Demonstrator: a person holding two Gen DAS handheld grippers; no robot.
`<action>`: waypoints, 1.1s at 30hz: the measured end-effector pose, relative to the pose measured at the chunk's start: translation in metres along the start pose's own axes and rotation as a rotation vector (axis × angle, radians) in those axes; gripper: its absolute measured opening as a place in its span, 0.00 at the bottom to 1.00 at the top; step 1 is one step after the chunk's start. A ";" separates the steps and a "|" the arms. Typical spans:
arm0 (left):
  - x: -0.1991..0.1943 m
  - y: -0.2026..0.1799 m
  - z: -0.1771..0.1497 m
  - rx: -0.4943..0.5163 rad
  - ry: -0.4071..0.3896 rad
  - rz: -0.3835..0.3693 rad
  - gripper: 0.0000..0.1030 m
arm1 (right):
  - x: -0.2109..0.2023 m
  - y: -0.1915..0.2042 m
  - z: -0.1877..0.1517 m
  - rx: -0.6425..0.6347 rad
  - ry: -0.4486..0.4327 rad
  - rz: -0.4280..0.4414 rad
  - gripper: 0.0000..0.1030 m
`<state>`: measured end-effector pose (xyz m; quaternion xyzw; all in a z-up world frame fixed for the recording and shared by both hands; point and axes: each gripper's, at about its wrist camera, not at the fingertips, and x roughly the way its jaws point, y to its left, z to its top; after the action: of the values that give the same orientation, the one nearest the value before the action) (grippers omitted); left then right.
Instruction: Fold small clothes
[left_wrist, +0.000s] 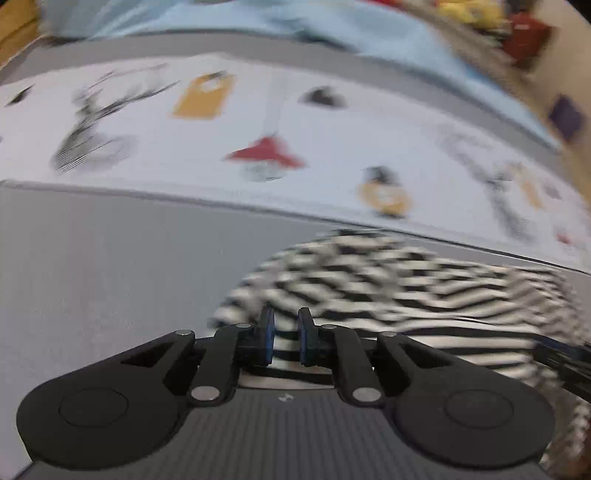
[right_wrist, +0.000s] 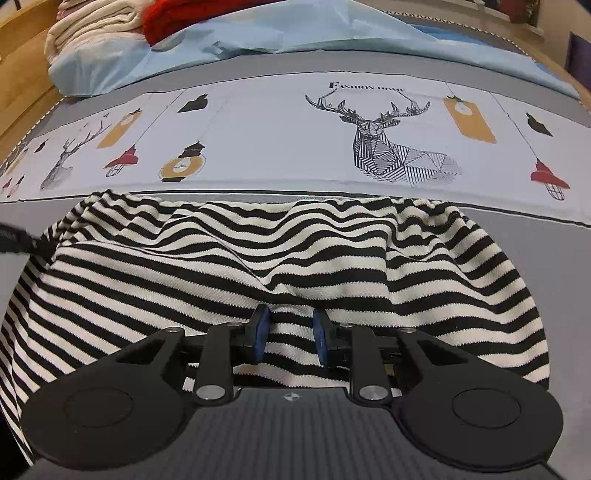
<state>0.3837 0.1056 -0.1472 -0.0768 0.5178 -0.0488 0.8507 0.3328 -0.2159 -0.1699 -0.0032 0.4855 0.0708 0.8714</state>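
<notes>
lying rumpled across the grey part of a bed (right_wrist: 535, 243), the black-and-white striped garment (right_wrist: 295, 251) sits just below the pale printed band of the bedspread (right_wrist: 277, 147), its far edge wavy and bunched. the right hand-held gripper (right_wrist: 290, 339) hovers low over the near edge with its blue pads apart and striped cloth showing in the gap; nothing looks pinched. the left hand-held gripper (left_wrist: 286, 339) is likewise parted, at the garment's (left_wrist: 388, 280) left end, with cloth visible between the pads but no clear clamp. the left view is smeared, so fine contact there cannot be judged.

risks from here, as a judgement: the cloth is wrinkled in several ridges, so closing the pads may catch only a top fold or two layers at once, and lifting would then drag the piece into a lopsided fold. the pads could also nip the bedspread under the thin knit and pull it up along with the garment. if the two grippers grab at uneven heights along the edge, the stripes will skew and the fold line will run crooked.

readable writing: above the geometric deer (right_wrist: 391, 147) on the bedspread is the line "fashion home", the second word being small and hard to make out. the lantern prints carry no legible text, and the garment shows no label.
</notes>
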 end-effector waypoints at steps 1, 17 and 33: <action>-0.005 -0.008 -0.001 0.031 -0.011 -0.043 0.17 | -0.003 -0.001 -0.001 0.004 -0.004 0.002 0.25; -0.029 -0.073 -0.053 0.360 0.044 -0.160 0.32 | -0.073 -0.094 -0.059 0.191 0.029 -0.160 0.27; -0.095 -0.065 -0.149 0.242 -0.010 0.002 0.59 | -0.148 -0.053 -0.105 0.124 -0.087 -0.214 0.32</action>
<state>0.2077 0.0458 -0.1196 0.0268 0.5039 -0.1098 0.8563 0.1740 -0.2943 -0.1030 0.0020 0.4474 -0.0529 0.8928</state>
